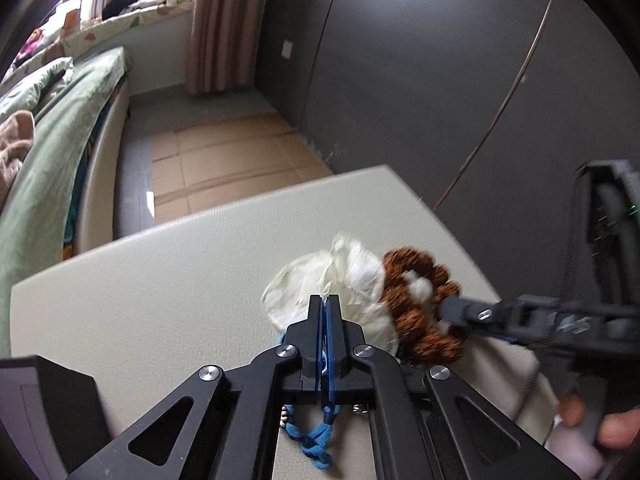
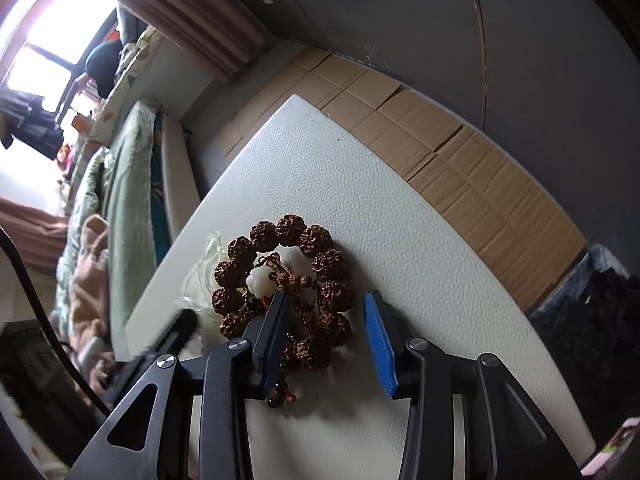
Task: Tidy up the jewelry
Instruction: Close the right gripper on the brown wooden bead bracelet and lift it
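On the pale table (image 2: pixel 400 208), your right gripper (image 2: pixel 326 300) stands wide open over the brown bead bracelet (image 2: pixel 320 264), one finger inside the ring, the other outside to its right. The bracelet lies flat at the table's middle, touching the cream pouch (image 1: pixel 344 276) at its left. Your left gripper (image 1: pixel 325 308) is pinched closed on the pouch's near edge, a blue cord (image 1: pixel 316 444) lying beneath it. Closing now could catch only one side, so the beads may swing or slip; the small white charm (image 2: pixel 260 278) could snag.
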{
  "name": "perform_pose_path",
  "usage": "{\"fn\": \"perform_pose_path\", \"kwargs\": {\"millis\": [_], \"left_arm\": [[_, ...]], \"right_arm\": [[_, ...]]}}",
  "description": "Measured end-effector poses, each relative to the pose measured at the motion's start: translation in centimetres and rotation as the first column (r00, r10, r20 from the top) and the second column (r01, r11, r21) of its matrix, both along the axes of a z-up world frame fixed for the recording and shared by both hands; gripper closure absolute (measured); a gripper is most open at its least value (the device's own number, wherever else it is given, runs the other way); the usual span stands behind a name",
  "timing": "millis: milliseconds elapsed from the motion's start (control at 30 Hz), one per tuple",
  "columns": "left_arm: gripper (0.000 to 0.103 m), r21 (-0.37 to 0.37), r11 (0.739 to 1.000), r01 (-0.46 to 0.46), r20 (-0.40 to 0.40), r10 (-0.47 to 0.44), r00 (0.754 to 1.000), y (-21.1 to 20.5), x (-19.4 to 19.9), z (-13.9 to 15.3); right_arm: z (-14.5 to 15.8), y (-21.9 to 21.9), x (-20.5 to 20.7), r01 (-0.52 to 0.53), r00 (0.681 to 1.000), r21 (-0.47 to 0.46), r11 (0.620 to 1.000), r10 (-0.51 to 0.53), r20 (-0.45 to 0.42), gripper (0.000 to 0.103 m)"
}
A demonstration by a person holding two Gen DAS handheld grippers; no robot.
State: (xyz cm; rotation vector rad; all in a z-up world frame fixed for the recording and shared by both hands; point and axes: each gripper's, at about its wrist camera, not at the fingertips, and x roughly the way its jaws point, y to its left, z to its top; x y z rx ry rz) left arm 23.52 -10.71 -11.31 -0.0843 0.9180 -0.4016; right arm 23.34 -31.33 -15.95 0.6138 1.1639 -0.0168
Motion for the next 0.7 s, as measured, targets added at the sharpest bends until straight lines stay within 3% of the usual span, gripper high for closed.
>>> {"fn": "perform_pose_path", "kwargs": {"millis": [200, 267, 300, 367, 500, 700], "left_arm": [[0.102, -0.053, 0.998, -0.023, 0.035, 0.025, 0.999, 1.6, -0.8, 2.6], [0.102, -0.069, 0.997, -0.035, 0.048, 0.038, 0.998, 2.1, -1.1, 3.3], [0.102, -0.08, 0.996, -0.042, 0.052, 0.046, 0.998, 2.5, -1.3, 3.7], [0.102, -0.095, 0.994, -0.054, 0.058, 0.06, 0.997, 3.1, -2.0, 4.2], [0.102, -0.12, 0.989, -0.083, 0.07, 0.092, 0.993, 4.4, -3.3, 5.3], [0.102, -0.161, 0.979, -0.124, 0.105, 0.142, 0.984, 7.1, -5.3, 7.1]], "right_arm": [[0.4, 0.9, -0.1, -0.051, 0.999, -0.103, 0.993, 0.051, 0.005, 0.062], [0.5, 1.2, -0.2, -0.065, 0.998, -0.15, 0.987, 0.066, 0.002, 0.071], [0.5, 1.3, -0.2, -0.073, 0.997, -0.173, 0.982, 0.074, 0.0, 0.08], [0.5, 1.2, -0.5, -0.087, 0.996, -0.183, 0.979, 0.09, 0.01, 0.08], [0.6, 0.3, -1.2, -0.069, 0.997, -0.124, 0.99, 0.073, 0.03, 0.084], [3.0, -1.1, -3.1, -0.039, 0.987, -0.015, 0.999, 0.041, 0.154, 0.084]]}}
